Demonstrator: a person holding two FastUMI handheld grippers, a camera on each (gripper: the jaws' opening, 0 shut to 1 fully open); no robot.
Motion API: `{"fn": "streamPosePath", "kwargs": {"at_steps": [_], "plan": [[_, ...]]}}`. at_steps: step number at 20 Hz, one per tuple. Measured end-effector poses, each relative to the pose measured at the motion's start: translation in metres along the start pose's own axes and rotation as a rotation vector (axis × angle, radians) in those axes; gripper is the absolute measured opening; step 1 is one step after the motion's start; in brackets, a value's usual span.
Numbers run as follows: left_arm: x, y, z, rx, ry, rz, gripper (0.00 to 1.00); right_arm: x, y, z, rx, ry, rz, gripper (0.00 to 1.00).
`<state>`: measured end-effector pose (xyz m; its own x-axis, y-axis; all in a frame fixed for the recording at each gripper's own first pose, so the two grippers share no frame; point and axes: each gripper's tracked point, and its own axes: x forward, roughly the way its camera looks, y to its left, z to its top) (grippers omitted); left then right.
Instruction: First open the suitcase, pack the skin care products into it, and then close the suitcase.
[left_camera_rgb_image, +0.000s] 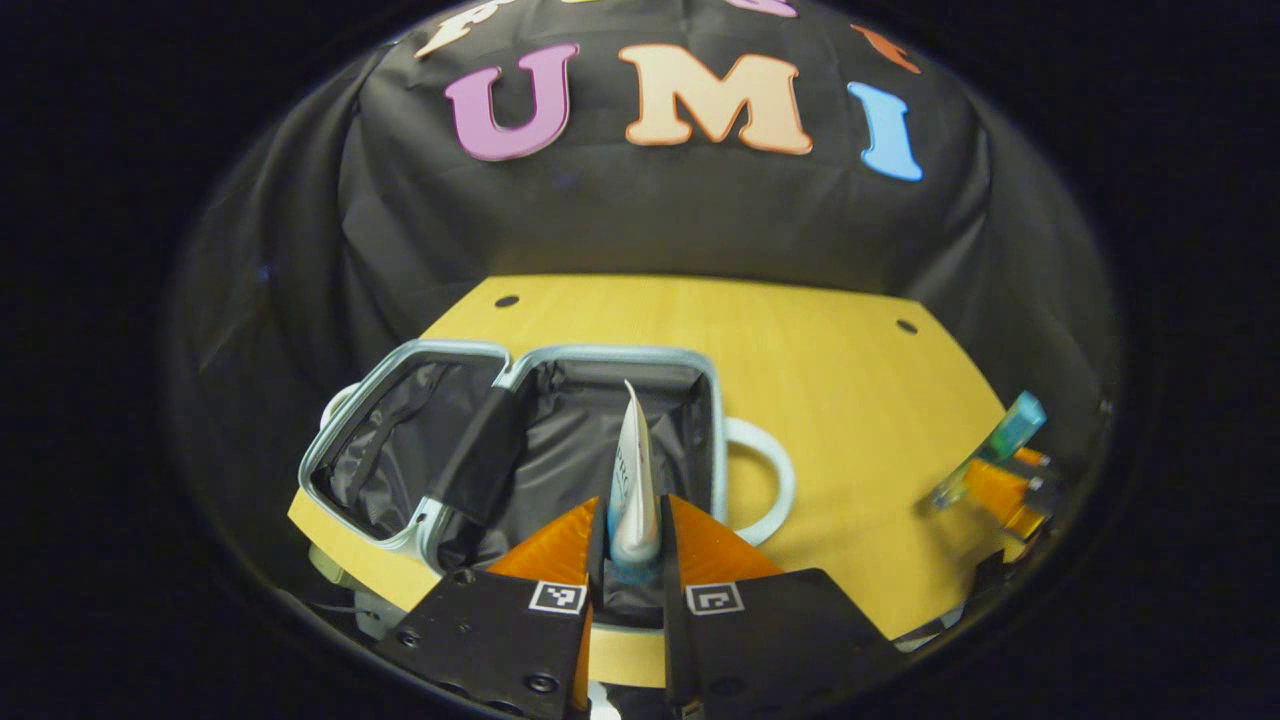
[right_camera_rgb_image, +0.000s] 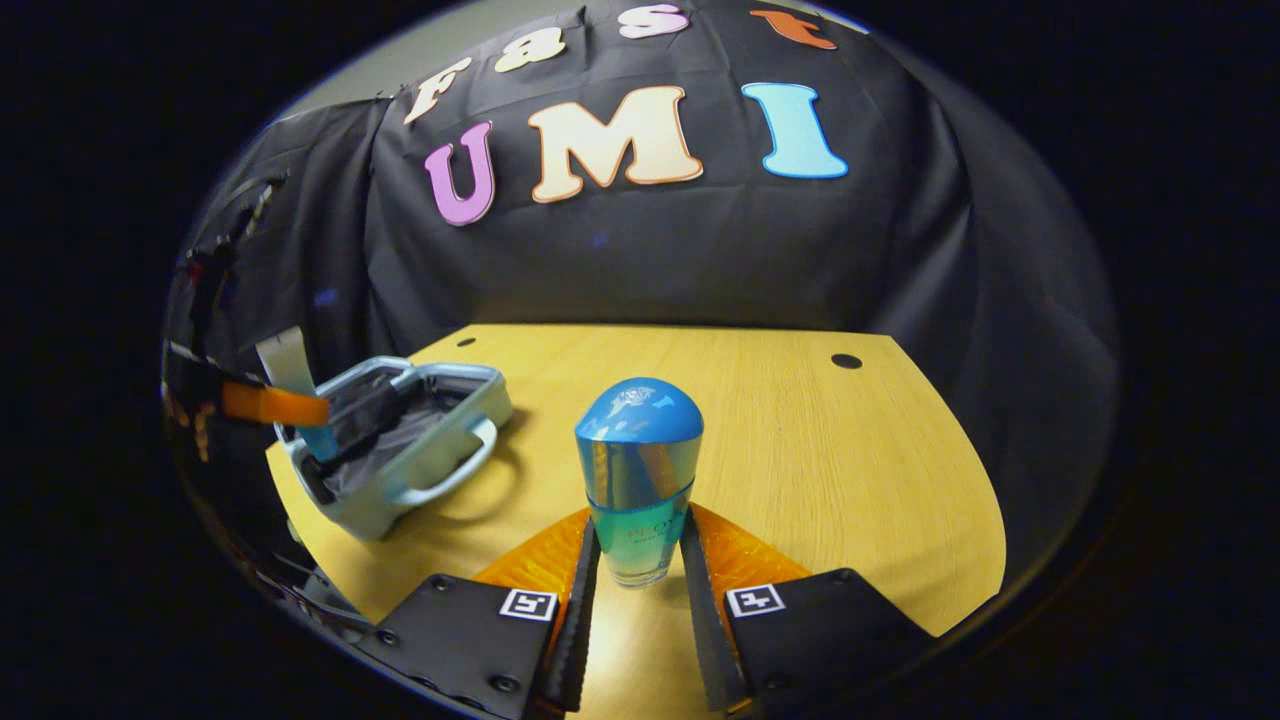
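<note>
Suitcase (left_camera_rgb_image: 560, 440) open on tabletop (left_camera_rgb_image: 820, 400). Left claw (left_camera_rgb_image: 634, 545) pinches tube (left_camera_rgb_image: 633, 480) above the suitcase interior. Right claw (right_camera_rgb_image: 640, 560) grips bottle (right_camera_rgb_image: 638, 480) standing on tabletop. 2 products unpacked; closing pending.

At the bottom centre of the right gripper view, the right gripper (right_camera_rgb_image: 640, 560) has both fingers pressed on the lower sides of an upright blue-capped bottle (right_camera_rgb_image: 638, 480) over the wooden table (right_camera_rgb_image: 820, 470). At the left of the frame the open suitcase (right_camera_rgb_image: 400, 450) lies on the table. The left gripper (right_camera_rgb_image: 285, 405) holds a white tube (right_camera_rgb_image: 285, 362) at the suitcase's left edge.
</note>
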<state>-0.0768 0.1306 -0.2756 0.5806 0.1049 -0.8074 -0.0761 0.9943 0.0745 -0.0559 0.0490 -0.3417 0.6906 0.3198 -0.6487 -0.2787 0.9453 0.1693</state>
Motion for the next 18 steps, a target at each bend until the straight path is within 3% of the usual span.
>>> {"fn": "streamPosePath", "kwargs": {"at_steps": [4,8,11,14,15,18], "plan": [[0.033,0.033,-0.014,-0.013,0.123,0.003,0.22,-0.014,0.049,0.033,-0.002,-0.026,0.056,0.47],[0.068,0.052,-0.036,0.026,0.251,-0.008,0.22,-0.02,0.085,0.041,0.038,-0.004,0.072,0.47],[0.087,0.053,-0.04,0.028,0.284,-0.036,0.23,-0.02,0.112,0.037,0.036,0.033,0.092,0.47],[0.103,0.053,-0.032,0.032,0.26,-0.077,0.24,-0.015,0.147,0.043,0.056,0.07,0.158,0.45],[0.105,0.05,-0.034,0.02,0.268,-0.108,0.3,-0.013,0.159,0.045,0.066,0.08,0.181,0.45],[0.105,0.047,-0.019,-0.016,0.208,-0.168,0.79,-0.001,0.195,0.05,0.07,0.106,0.232,0.44]]}}
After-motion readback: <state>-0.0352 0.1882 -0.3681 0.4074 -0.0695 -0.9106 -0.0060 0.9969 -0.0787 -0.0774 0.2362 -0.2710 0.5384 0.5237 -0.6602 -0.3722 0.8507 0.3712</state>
